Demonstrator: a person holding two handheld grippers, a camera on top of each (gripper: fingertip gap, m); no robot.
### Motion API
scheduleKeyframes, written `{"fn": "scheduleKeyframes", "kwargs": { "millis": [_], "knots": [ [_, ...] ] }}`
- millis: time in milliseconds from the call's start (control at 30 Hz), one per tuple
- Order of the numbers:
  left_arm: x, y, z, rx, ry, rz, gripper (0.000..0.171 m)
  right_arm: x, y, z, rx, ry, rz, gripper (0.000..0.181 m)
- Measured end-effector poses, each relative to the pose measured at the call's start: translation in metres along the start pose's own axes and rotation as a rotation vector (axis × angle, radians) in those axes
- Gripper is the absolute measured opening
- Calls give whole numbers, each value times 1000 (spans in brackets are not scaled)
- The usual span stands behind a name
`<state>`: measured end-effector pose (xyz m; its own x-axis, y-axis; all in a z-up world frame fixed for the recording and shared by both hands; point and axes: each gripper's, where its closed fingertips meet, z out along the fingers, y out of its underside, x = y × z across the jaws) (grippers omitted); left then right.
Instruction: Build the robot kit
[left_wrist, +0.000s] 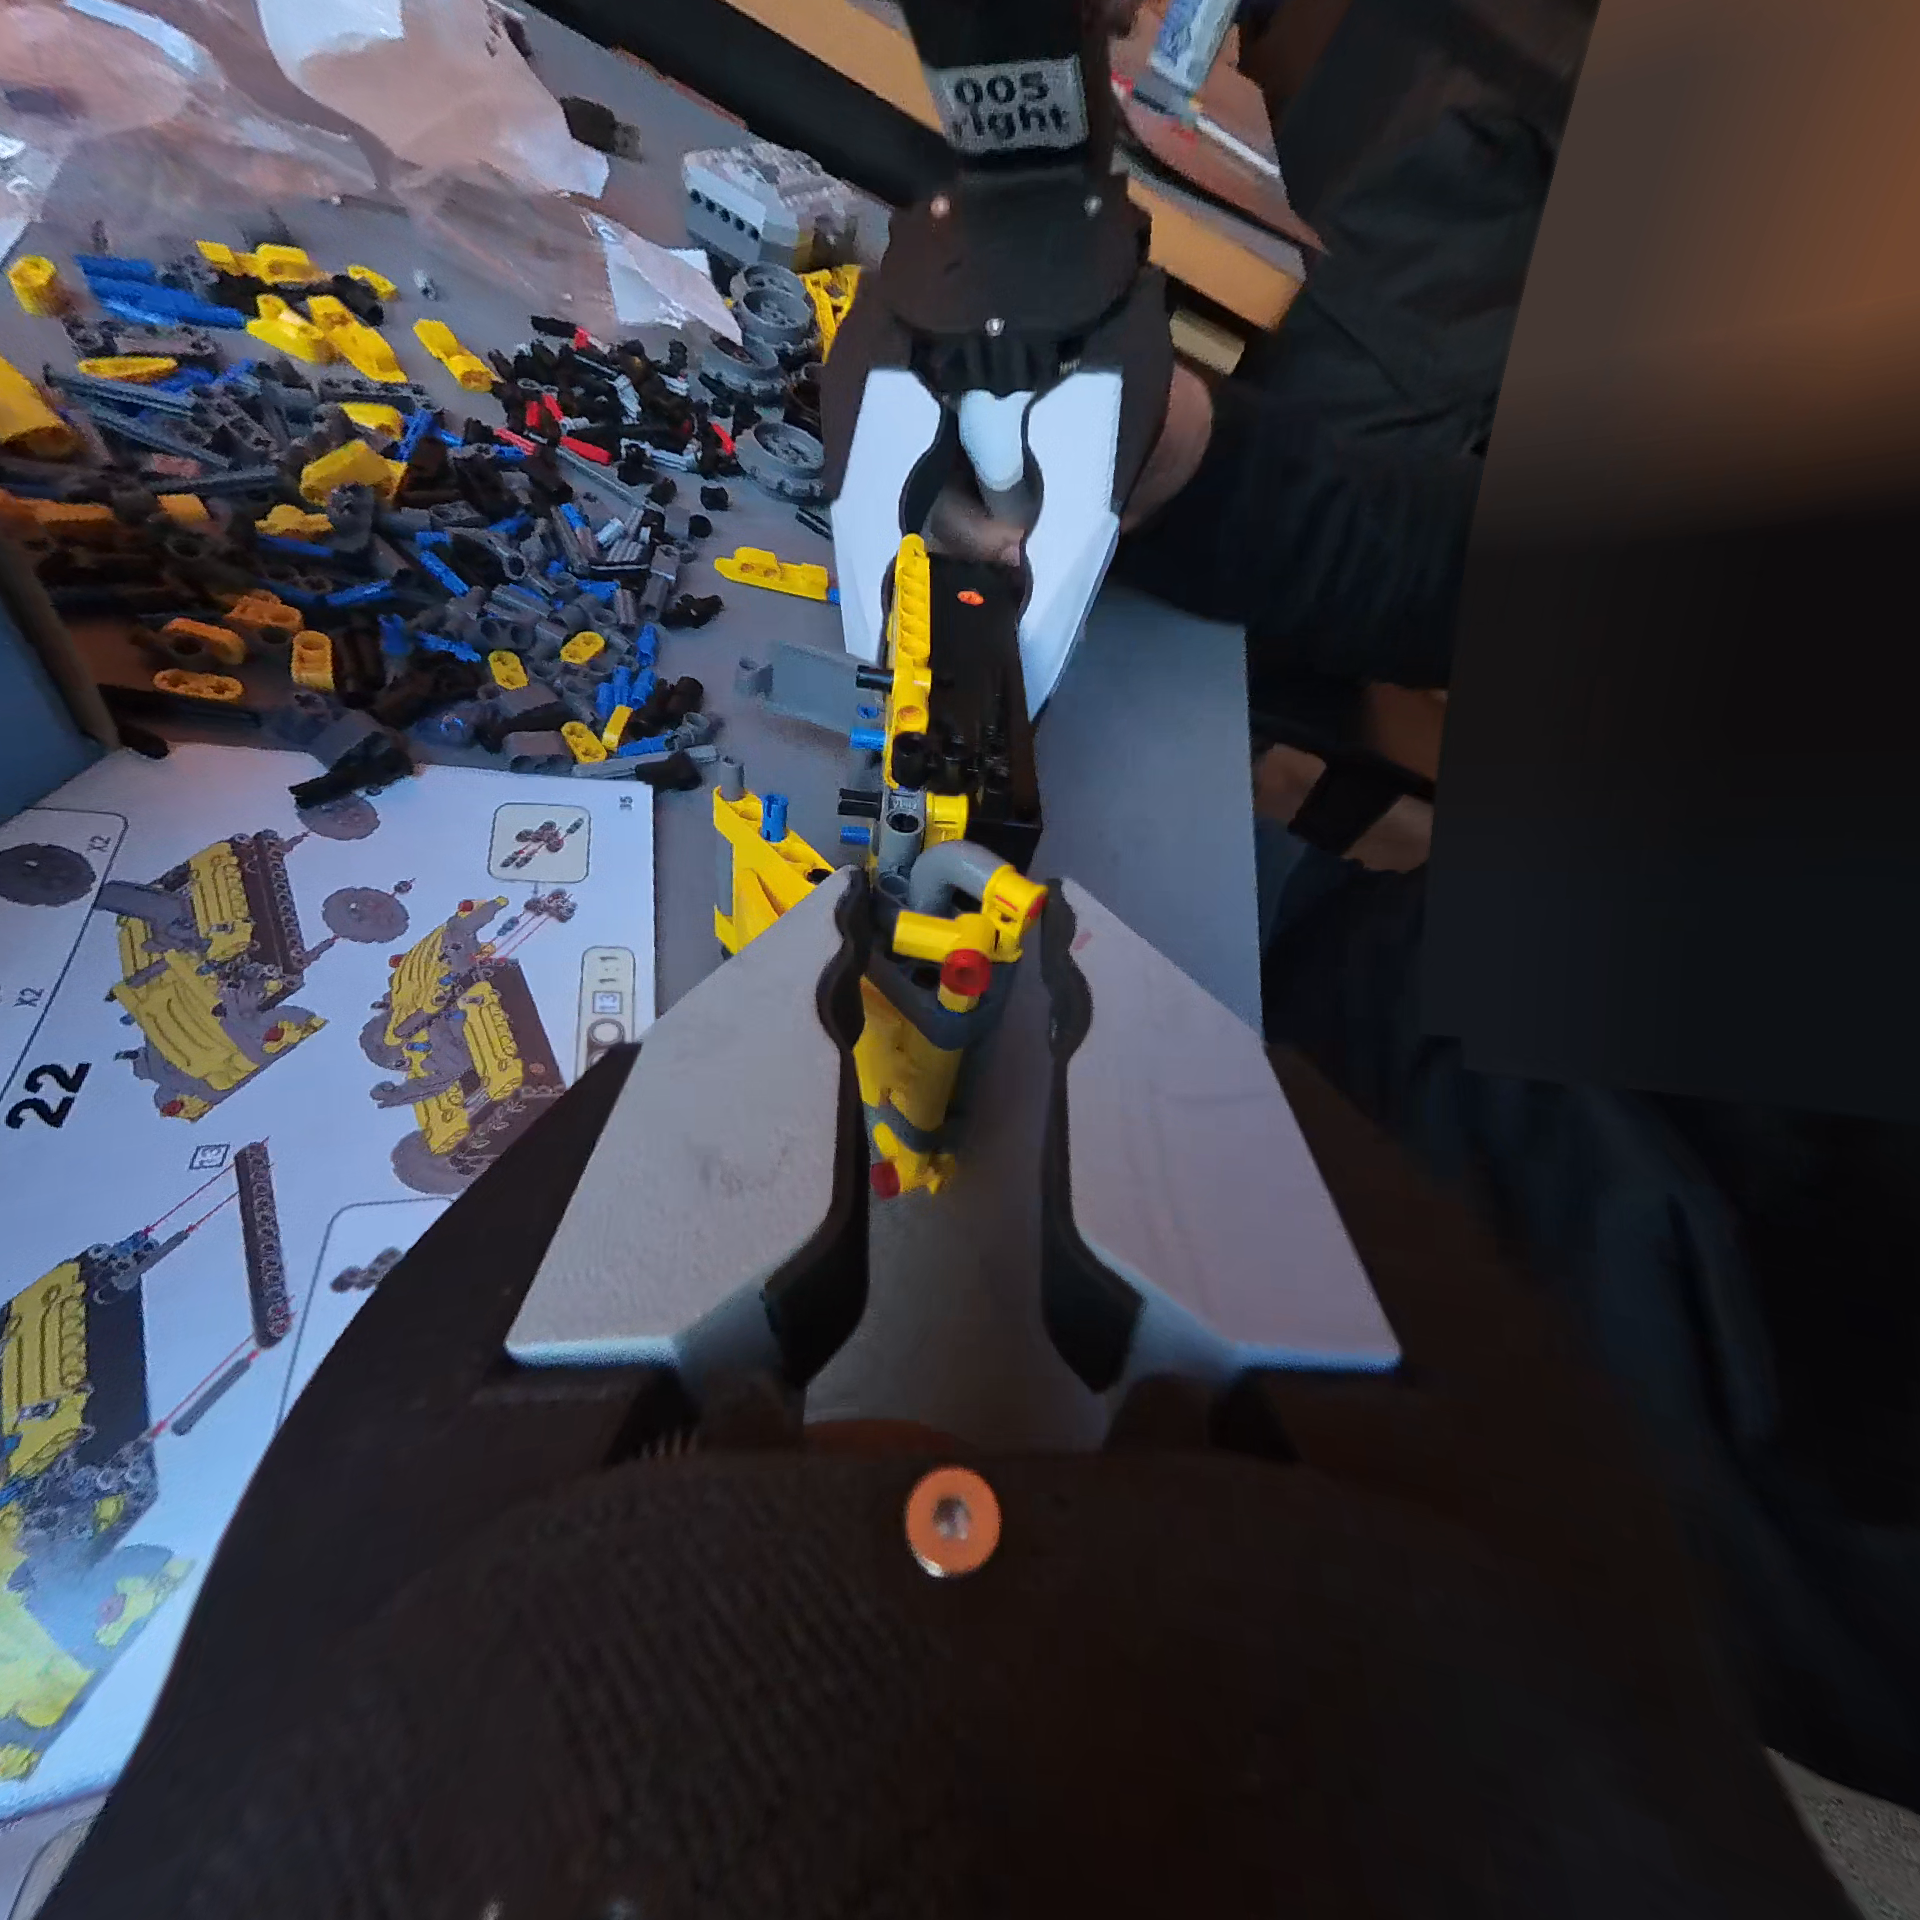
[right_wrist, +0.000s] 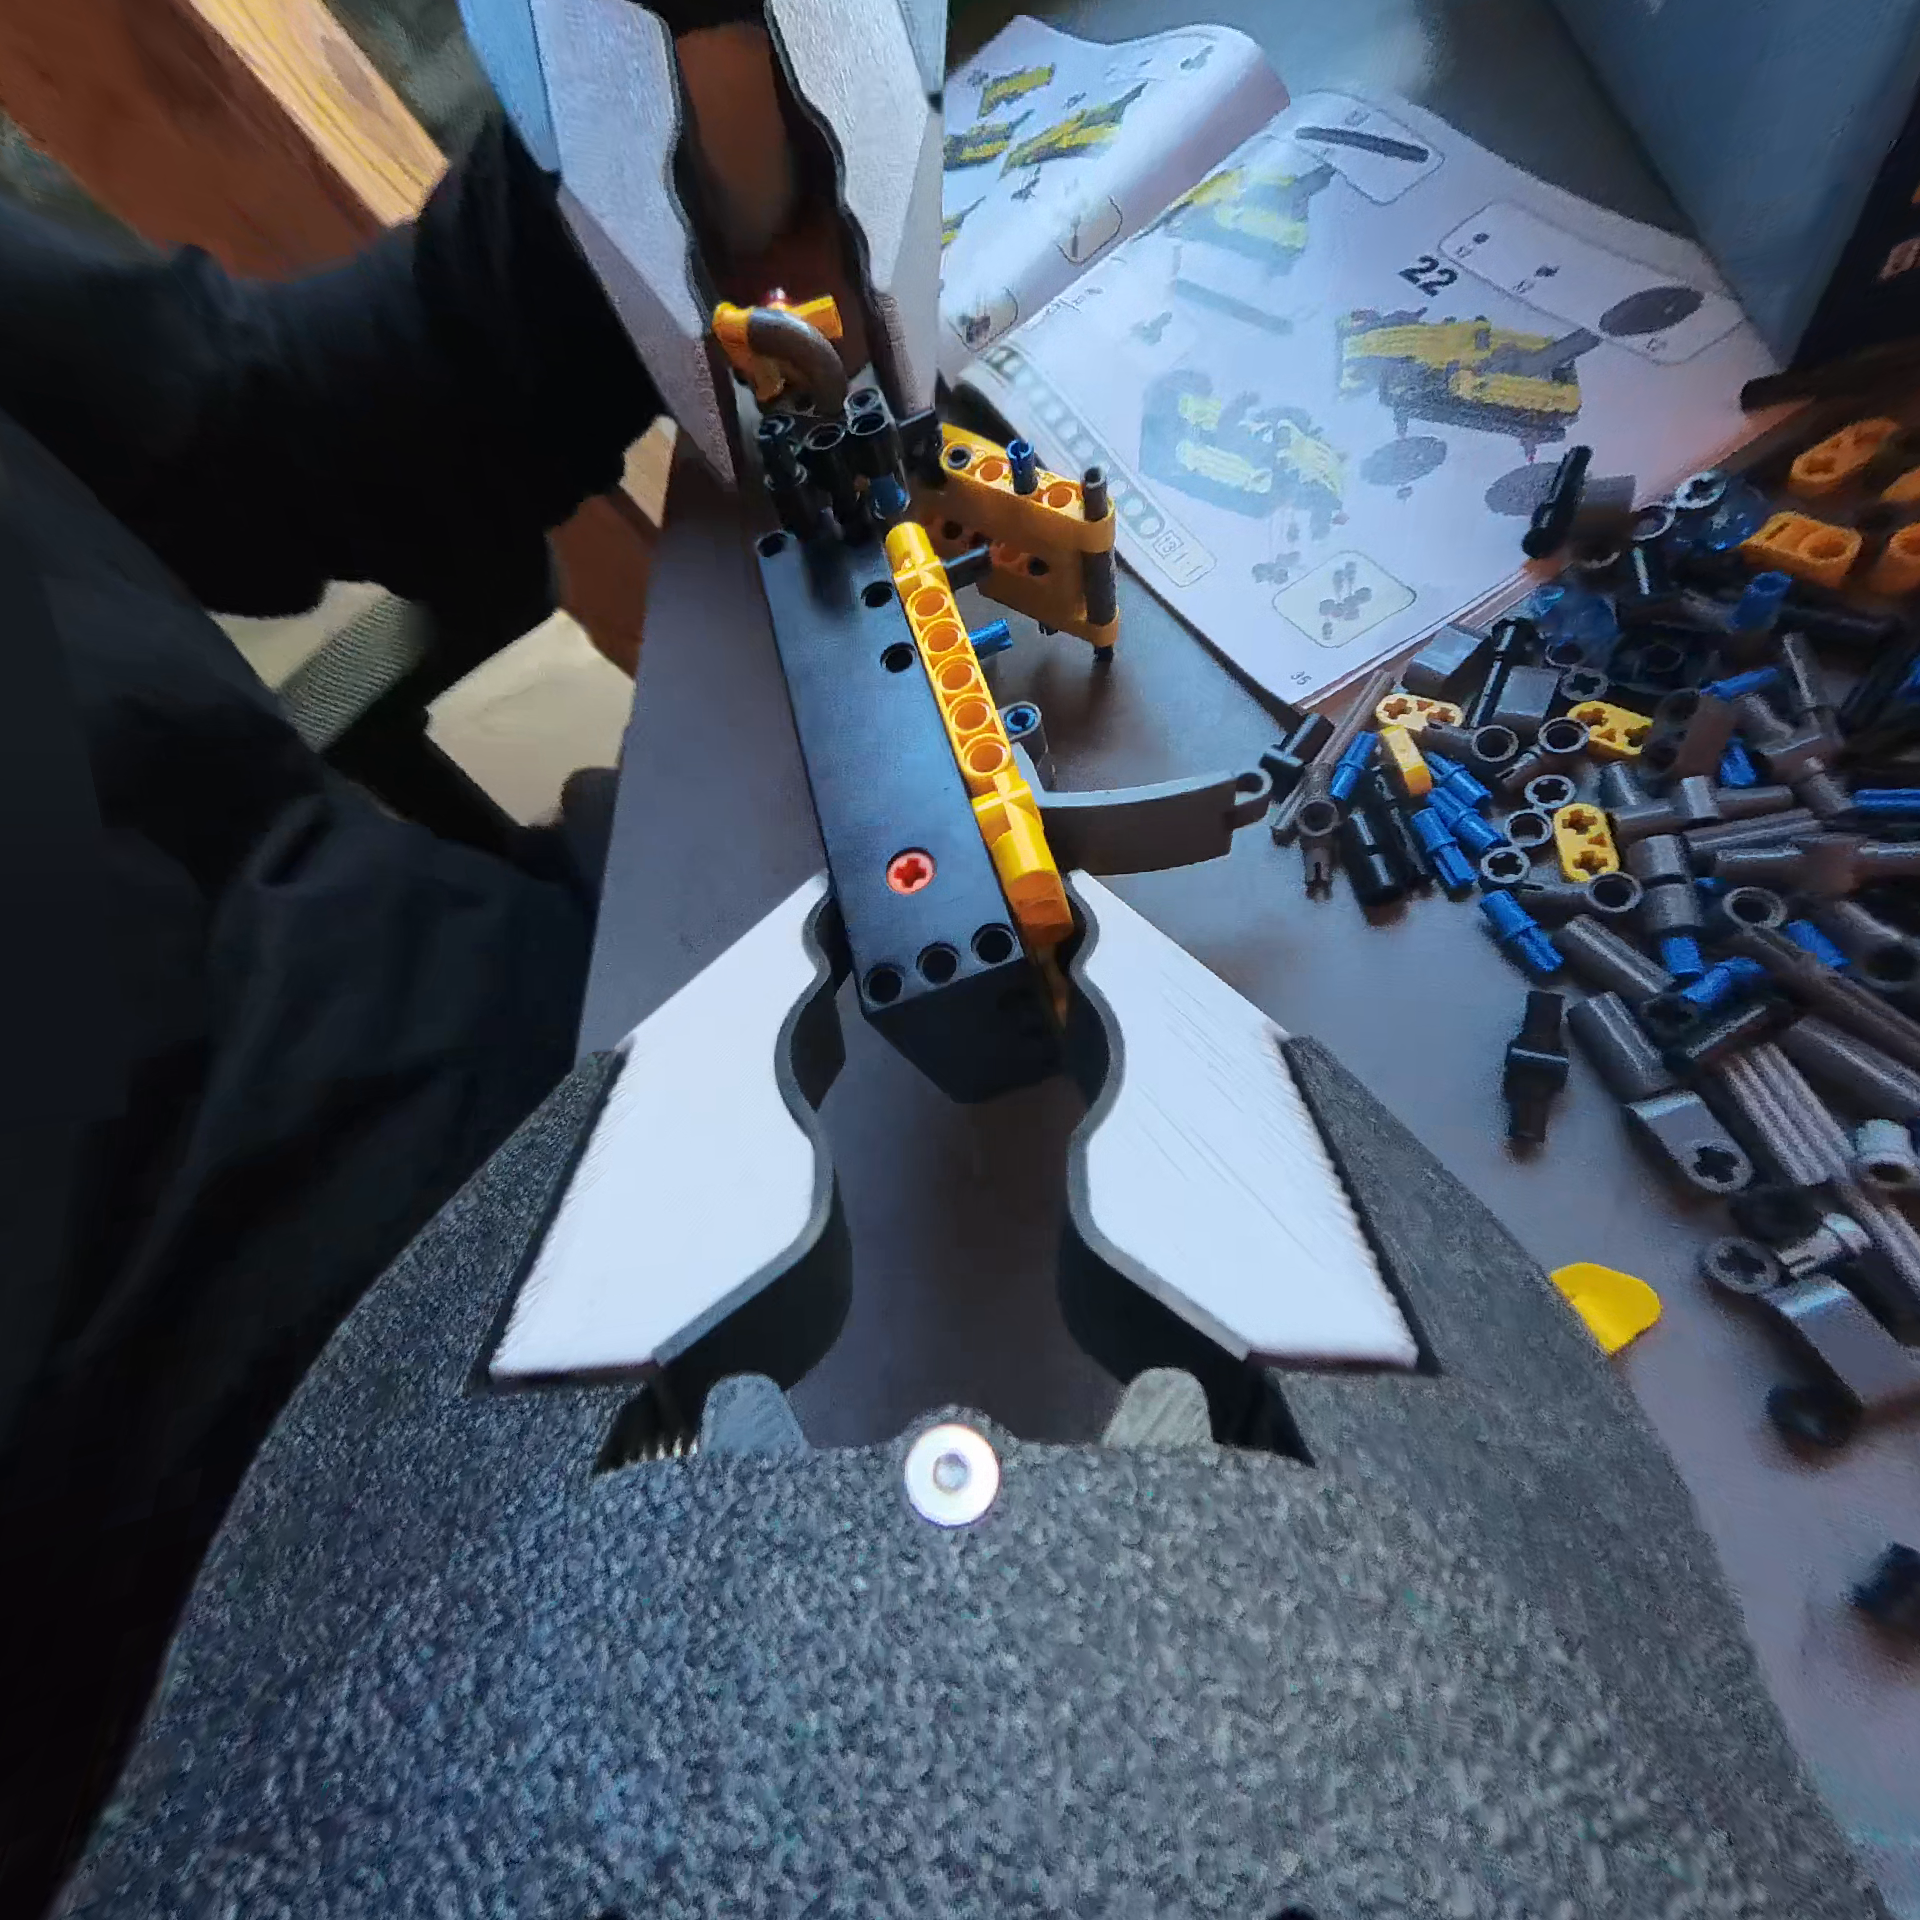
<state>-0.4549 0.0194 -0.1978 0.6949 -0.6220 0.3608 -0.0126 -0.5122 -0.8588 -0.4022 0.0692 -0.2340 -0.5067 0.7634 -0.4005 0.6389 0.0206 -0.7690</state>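
Partly built — held at both ends.
Clamped by left gripper and right gripper on the yellow-black assembly; loose parts unused beside manual.

Smooth, glossy plastic brick assembly; matt grey table; printed paper instruction booklet; right gripper with rough-textured black body, ridged white fingers.
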Motion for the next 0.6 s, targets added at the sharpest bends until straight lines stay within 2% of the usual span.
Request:
{"fn": "scheduleKeyframes", "kwargs": {
  "millis": [233, 367, 467, 533, 600],
  "knots": [
    [18, 9, 5, -12, -116, 199, 29, -1, 12, -13, -114, 219, -139, 46],
    [17, 10, 5, -12, -153, 268, 27, -15, -15, -33, -116, 331, -262, 44],
    [11, 9, 5, 5, -152, 259, 25, -39, -45, -16, -160, 347, -400, 42],
    [11, 8, 5, 26, -111, 205, 27, -38, -57, 2, -233, 380, -486, 45],
    [7, 8, 4, 41, -109, 181, 26, -36, -62, 19, -293, 350, -519, 45]
  ]
}}
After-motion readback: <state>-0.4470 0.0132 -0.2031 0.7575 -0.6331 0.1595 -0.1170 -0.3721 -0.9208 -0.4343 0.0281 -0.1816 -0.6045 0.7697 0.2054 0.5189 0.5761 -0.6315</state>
